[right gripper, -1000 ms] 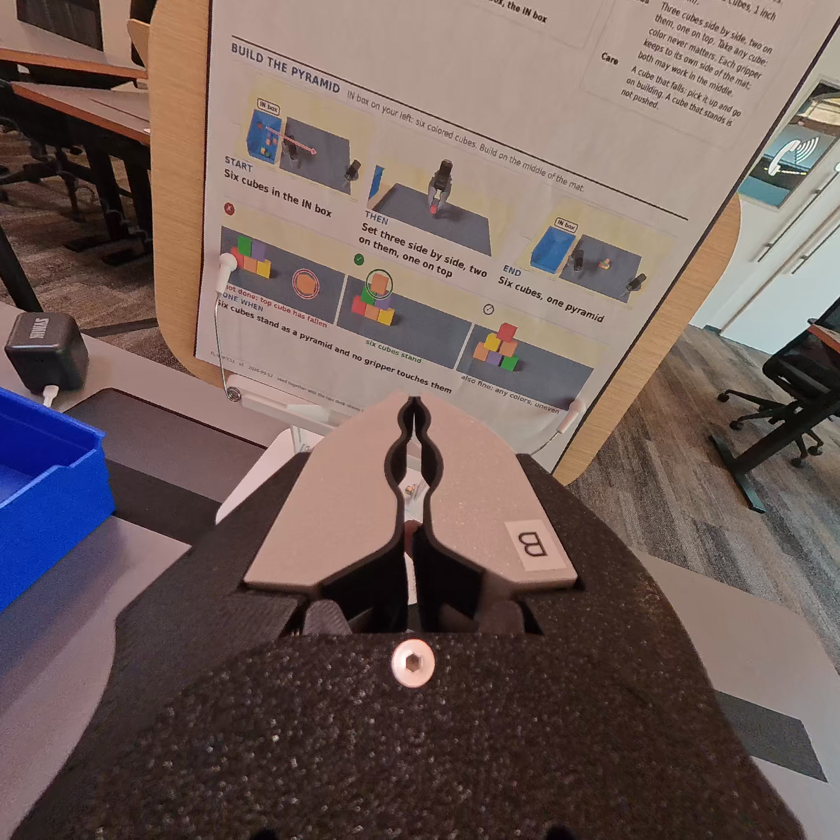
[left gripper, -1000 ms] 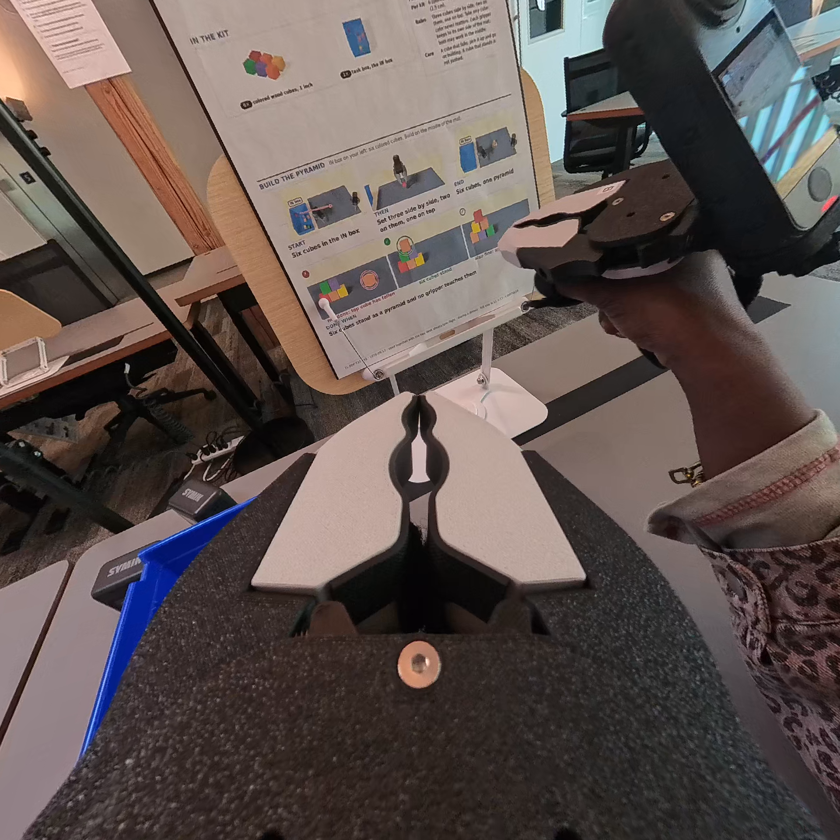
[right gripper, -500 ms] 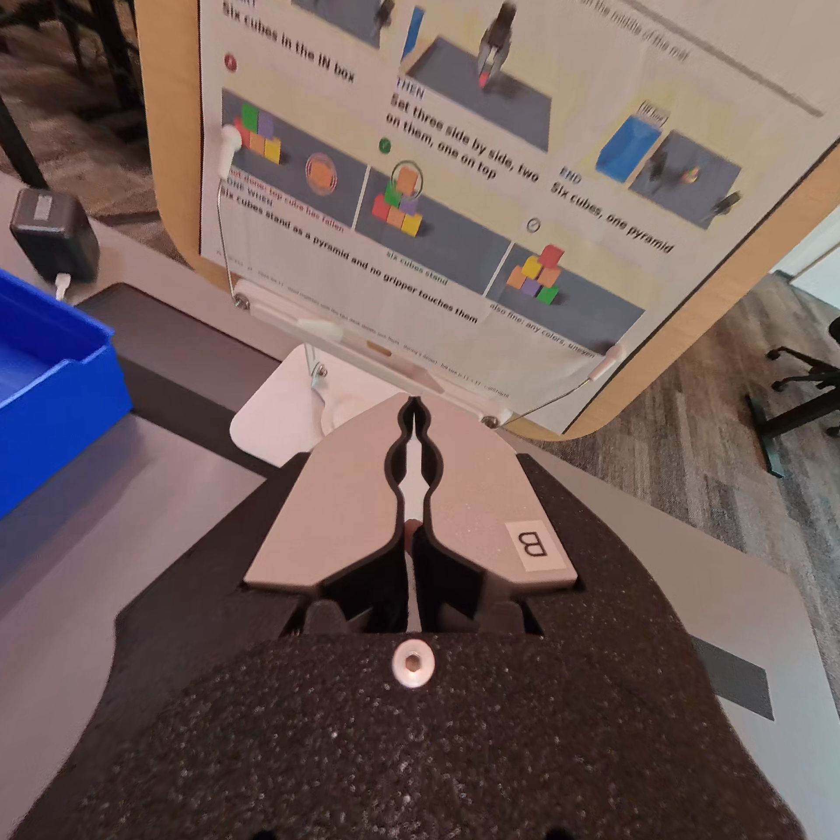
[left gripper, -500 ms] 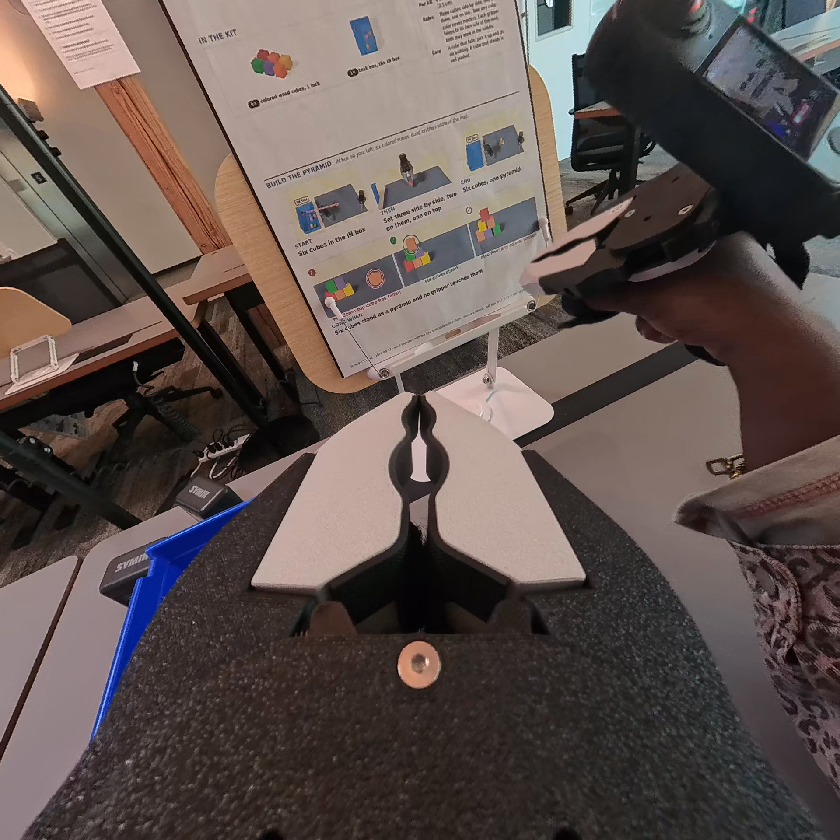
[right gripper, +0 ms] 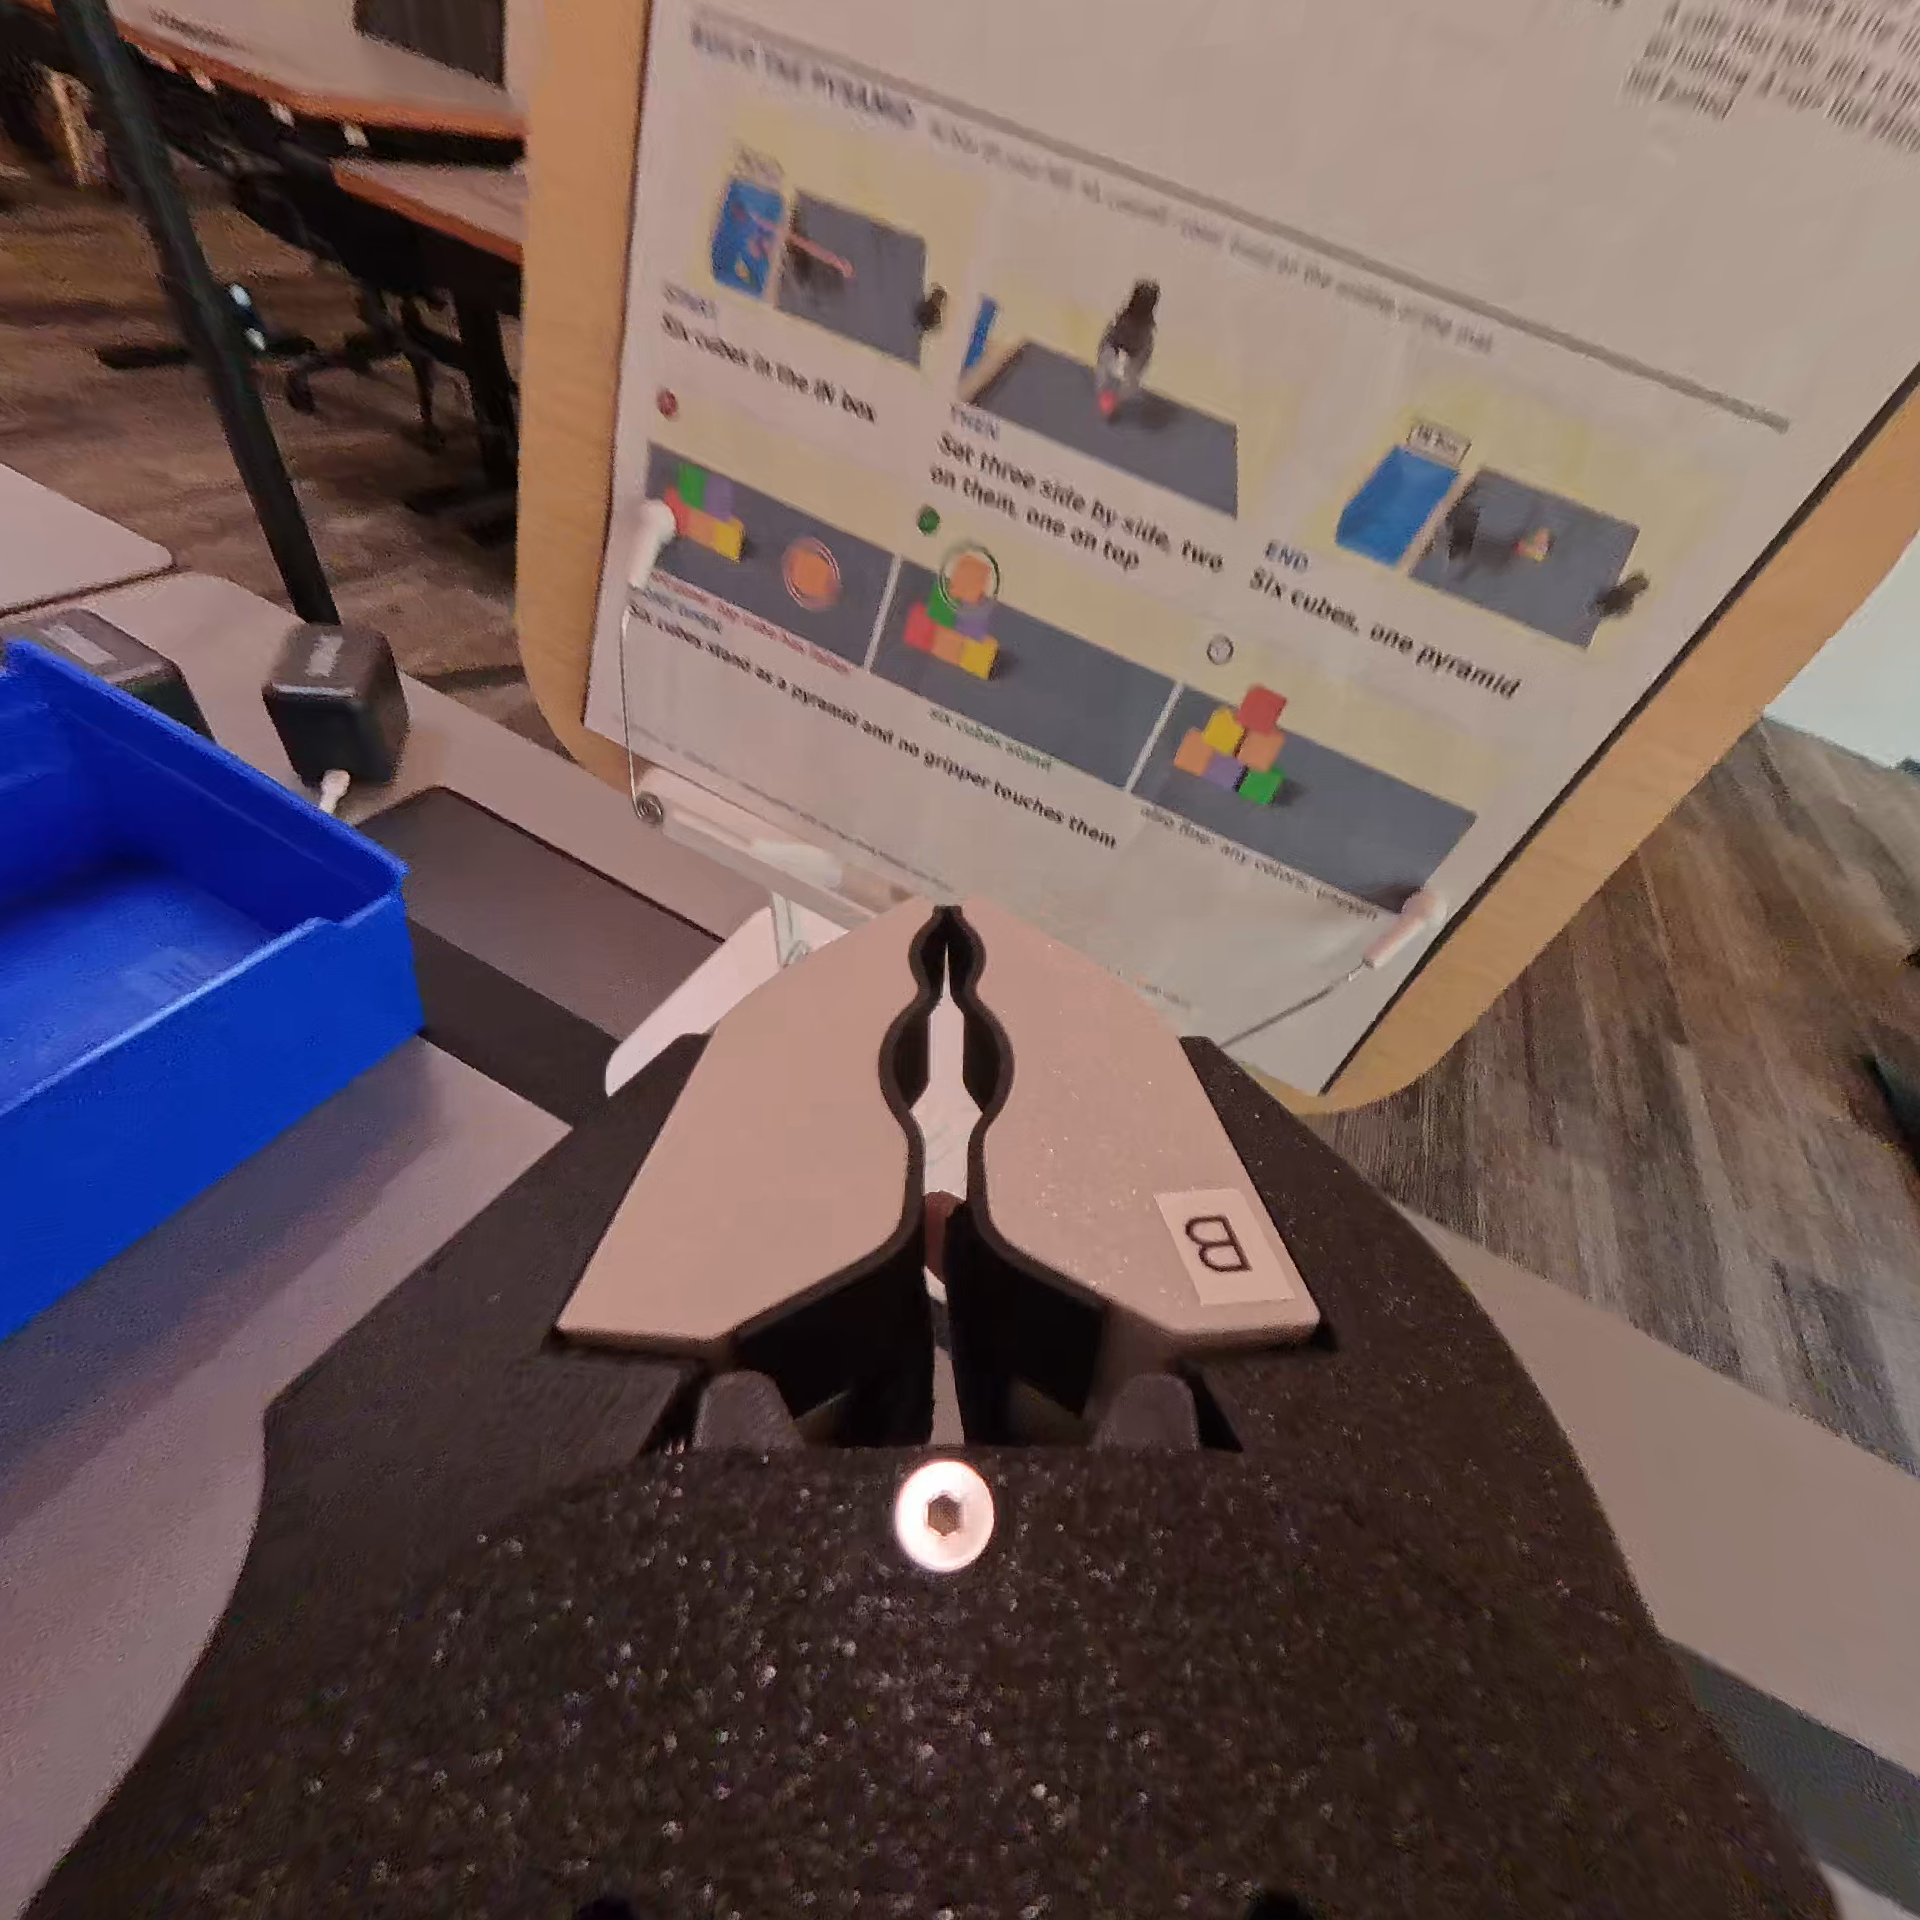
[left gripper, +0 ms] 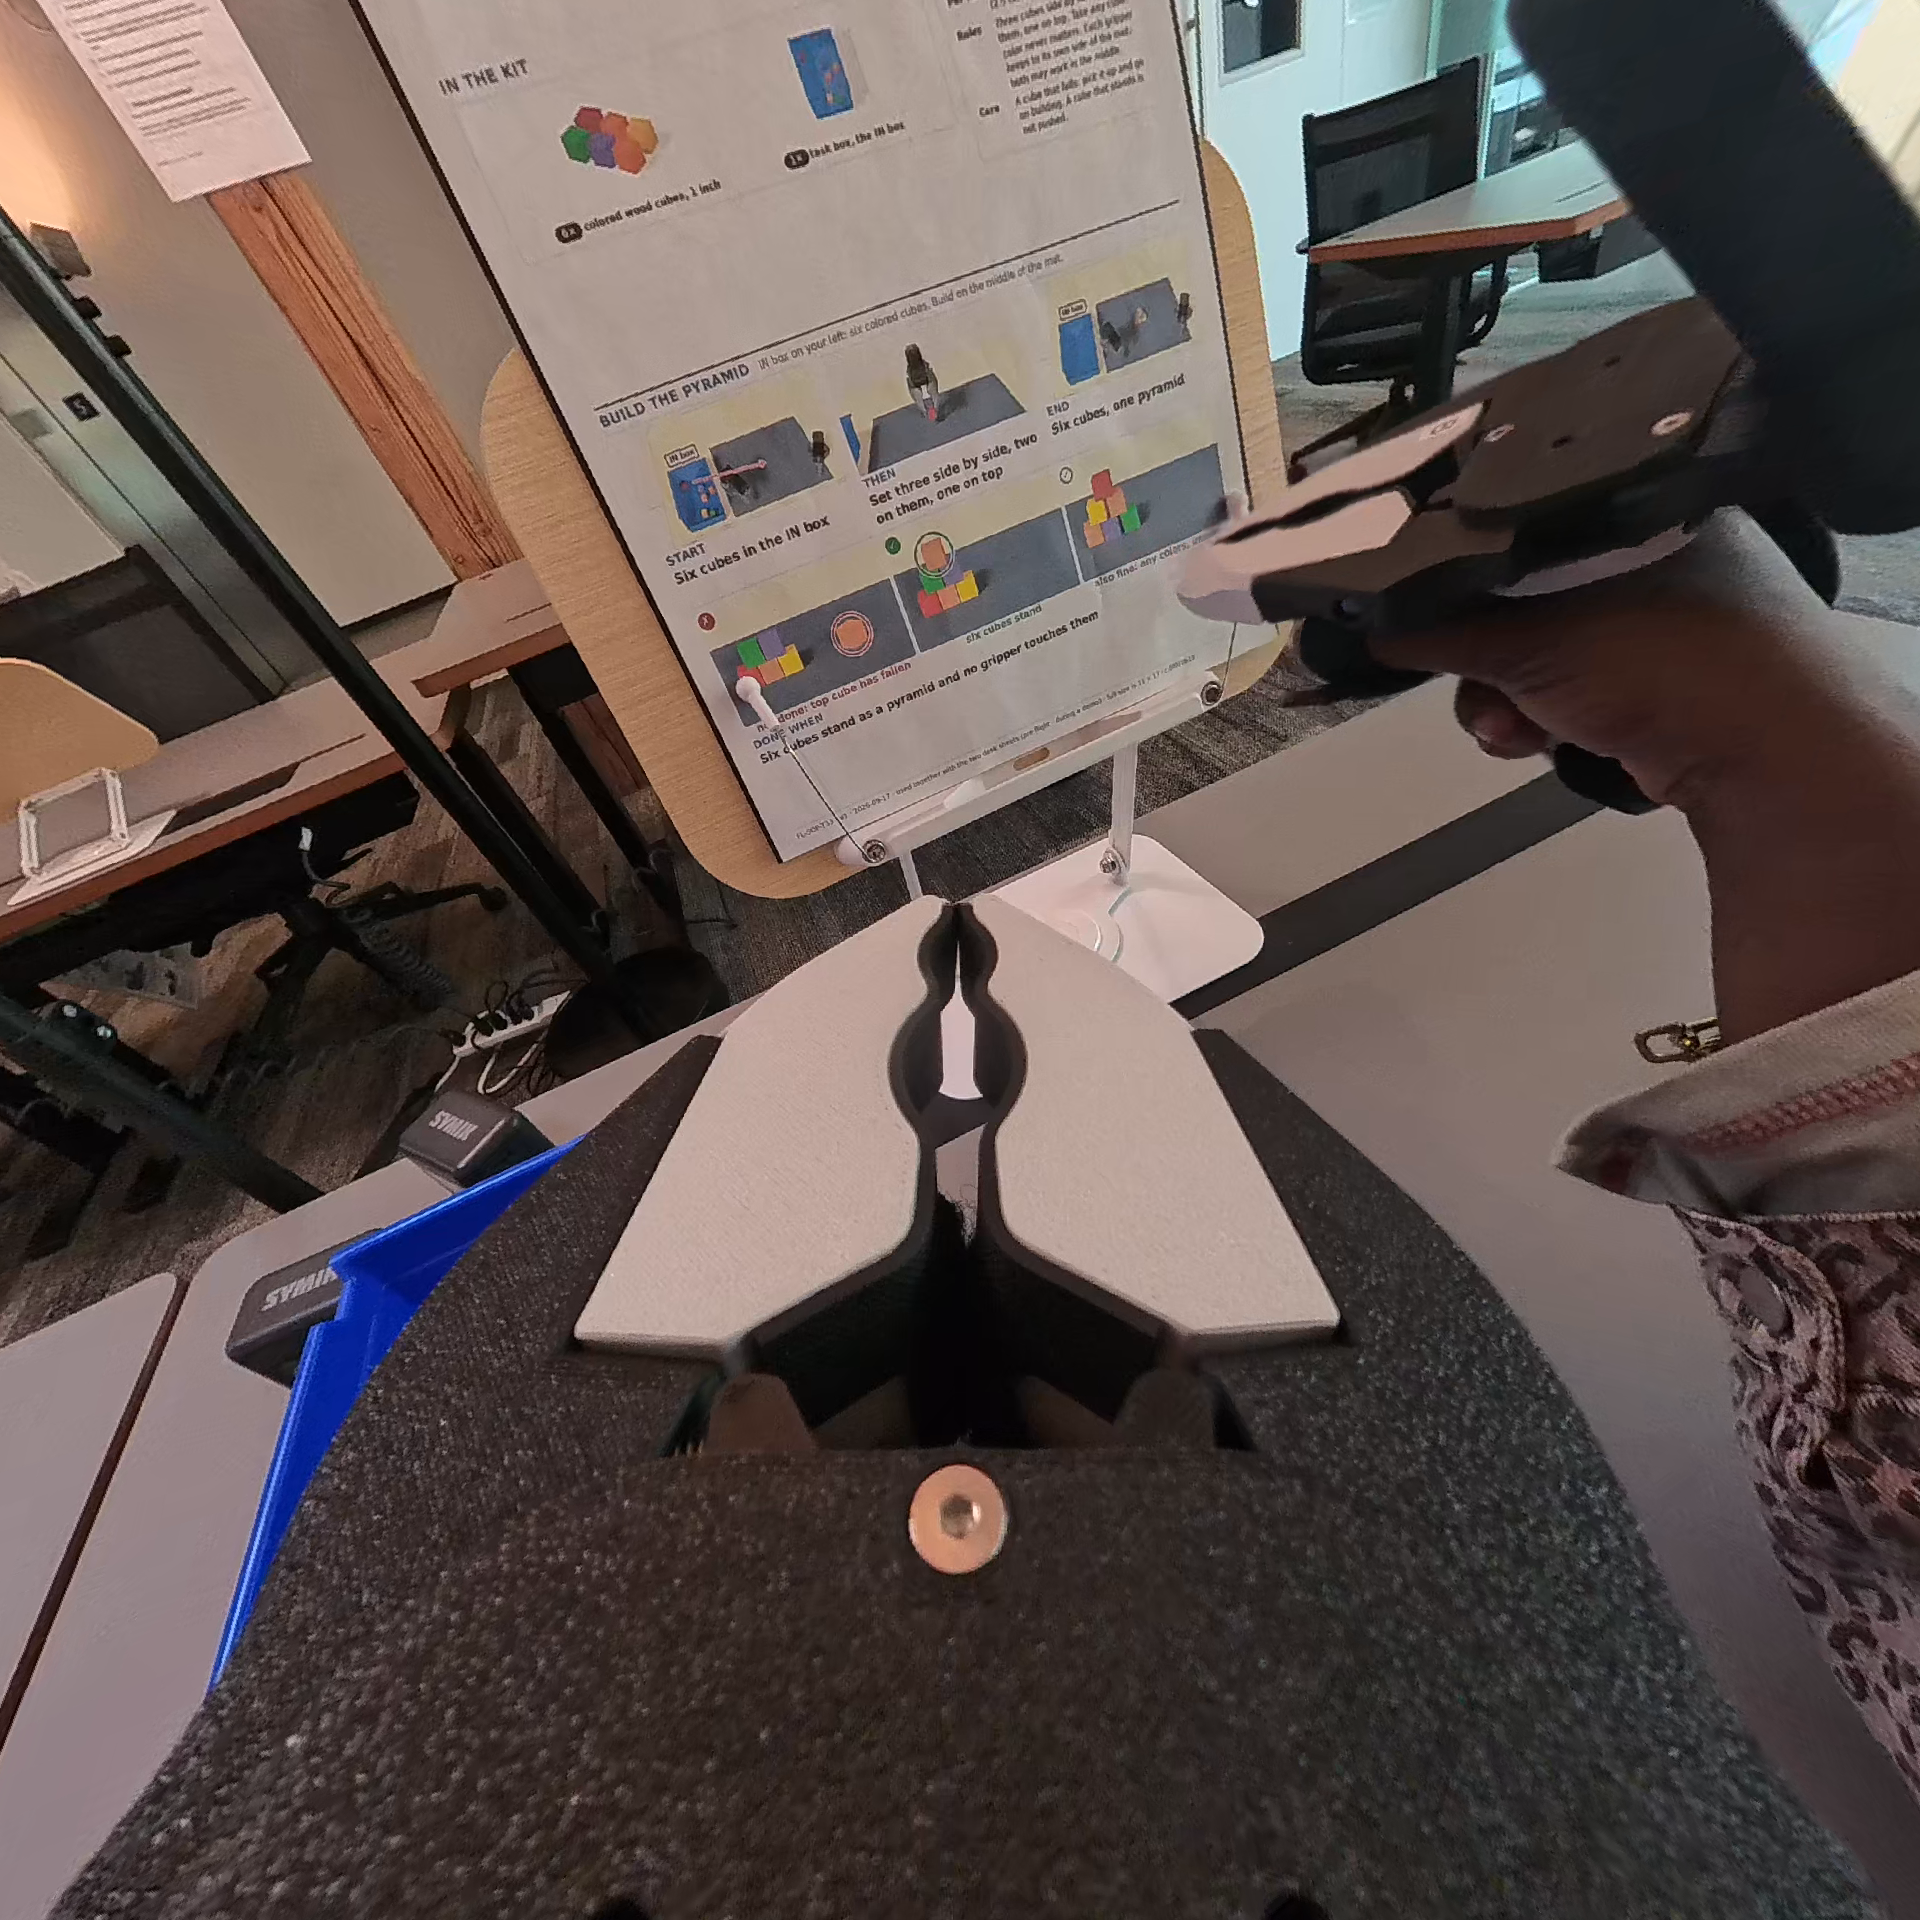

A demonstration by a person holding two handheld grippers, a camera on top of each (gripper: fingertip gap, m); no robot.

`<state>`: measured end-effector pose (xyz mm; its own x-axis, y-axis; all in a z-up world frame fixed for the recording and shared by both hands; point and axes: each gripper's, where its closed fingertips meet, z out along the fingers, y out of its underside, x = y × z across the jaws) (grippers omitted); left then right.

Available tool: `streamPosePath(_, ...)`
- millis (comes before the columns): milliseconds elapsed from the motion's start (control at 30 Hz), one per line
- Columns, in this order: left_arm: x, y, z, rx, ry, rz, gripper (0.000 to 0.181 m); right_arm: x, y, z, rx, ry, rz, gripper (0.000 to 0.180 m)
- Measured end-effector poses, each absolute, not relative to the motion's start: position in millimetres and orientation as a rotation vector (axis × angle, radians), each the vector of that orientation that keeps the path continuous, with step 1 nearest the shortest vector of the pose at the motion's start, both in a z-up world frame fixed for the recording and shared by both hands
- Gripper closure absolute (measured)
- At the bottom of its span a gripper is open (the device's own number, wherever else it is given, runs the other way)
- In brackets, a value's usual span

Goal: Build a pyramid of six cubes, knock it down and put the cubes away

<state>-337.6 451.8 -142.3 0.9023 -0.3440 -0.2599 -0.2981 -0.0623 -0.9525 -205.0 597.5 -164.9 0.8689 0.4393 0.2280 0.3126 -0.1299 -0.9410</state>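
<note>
Left wrist view puts your left gripper [left gripper: 956, 920] nearest, its two grey fingers pressed together at the tips with nothing between them; the right wrist view shows your right gripper [right gripper: 948, 920] clenched the same way and just as empty. Just beside the left gripper, low on its left, is a corner of the blue box [left gripper: 343, 1340], and from the right it reads as an open tray [right gripper: 208, 935] whose visible floor is bare. No real cube shows in either view, so I cannot tell where the six are; part of the box interior is out of frame. Your right hand [left gripper: 1621, 686] holds its gripper up in the air over the grey table [left gripper: 1455, 1039], with a dark mat strip [right gripper: 540, 914] running across beyond it. Farther back stands the instruction board [left gripper: 883, 416] on its white foot. Judging by the task, expect small, light, rigid blocks with smooth faces: take each across two opposite flat sides, near mid-height, squarely, since a corner pinch would likely twist it out. A gentle squeeze should do.
</note>
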Motion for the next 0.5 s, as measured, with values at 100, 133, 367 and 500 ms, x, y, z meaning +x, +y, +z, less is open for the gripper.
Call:
streamPosePath(100, -338, 452, -142, -1.657, 0.501, -0.039, 0.181, -194, 602, -183, -1.839, -0.581, 0.049, 0.180)
streamPosePath(133, -338, 452, -142, -1.657, 0.501, -0.040, 0.181, -190, 604, -188, -1.867, -0.590, 0.004, 0.180)
streamPosePath(367, -337, 452, -143, -1.659, 0.504, -0.039, 0.181, -194, 608, -188, -1.846, -0.600, -0.010, 0.180)
streamPosePath(500, -336, 451, -143, -1.660, 0.506, -0.036, 0.181, -197, 607, -189, -1.857, -0.602, -0.011, 0.180)
